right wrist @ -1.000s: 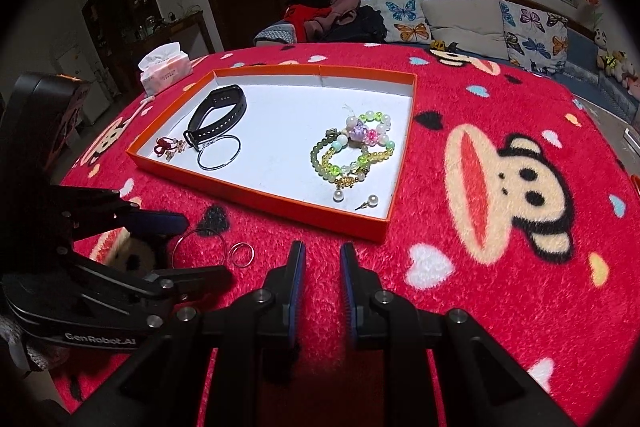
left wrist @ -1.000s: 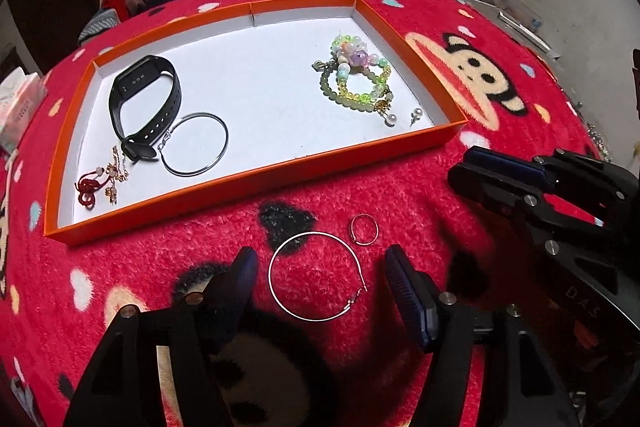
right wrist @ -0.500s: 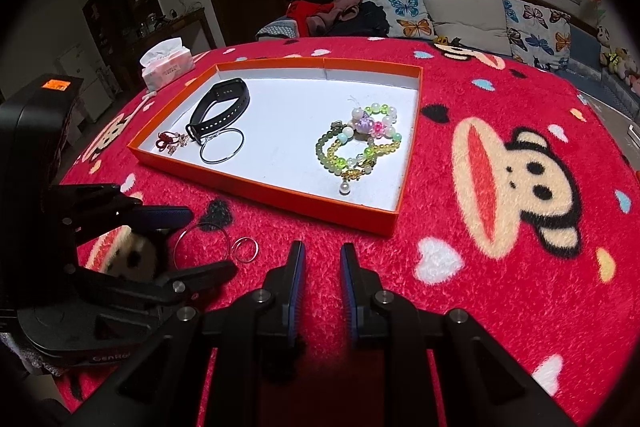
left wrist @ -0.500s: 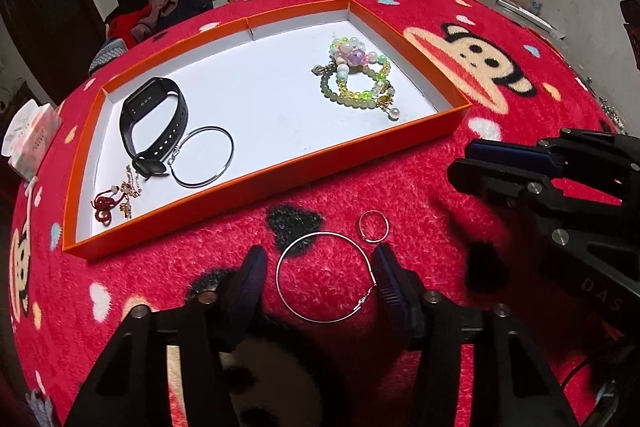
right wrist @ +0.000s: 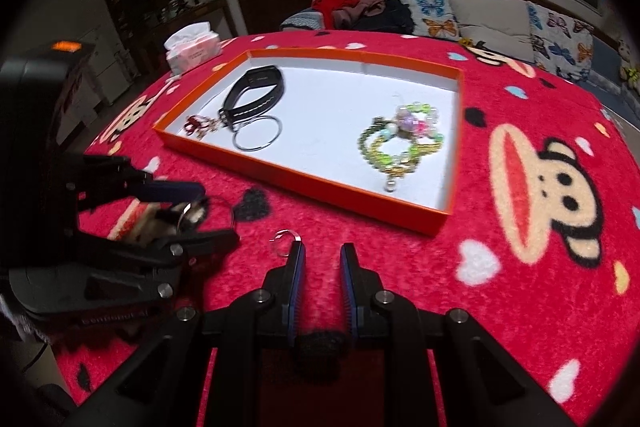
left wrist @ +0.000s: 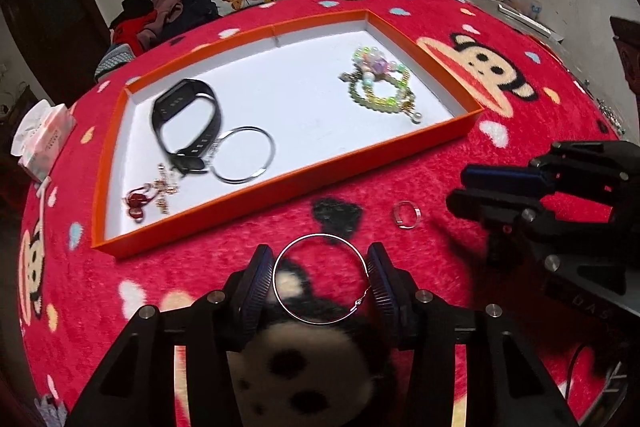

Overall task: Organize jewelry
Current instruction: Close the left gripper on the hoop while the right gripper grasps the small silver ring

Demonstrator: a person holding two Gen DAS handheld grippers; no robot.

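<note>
Jewelry is split between two places: most of it lies in a shallow orange tray with a white floor, and two pieces are outside it on the red plush monkey-print cloth covering the worktop. Inside the tray I see a black wristband, a thin silver bangle just beside it, a small red-and-gold trinket in the near left corner, and a cluster of green and pastel beaded bracelets toward the right.

My left gripper is low over the cloth, its jaws closed in on a large silver hoop; both pads look to be touching the wire, so I judge it pinched across its width. A small silver ring lies near the hoop, to its right and well short of the tray wall.

My right gripper hovers with its jaws a narrow gap apart and holding nothing; the small ring sits just beside its left fingertip.

To do this step well, I would squeeze gently, since thin wire probably flexes or springs out sideways. I would lift straight up so the clasp does not snag the pile, carry the hoop over the orange wall, and set it flat beside the bangle.
</note>
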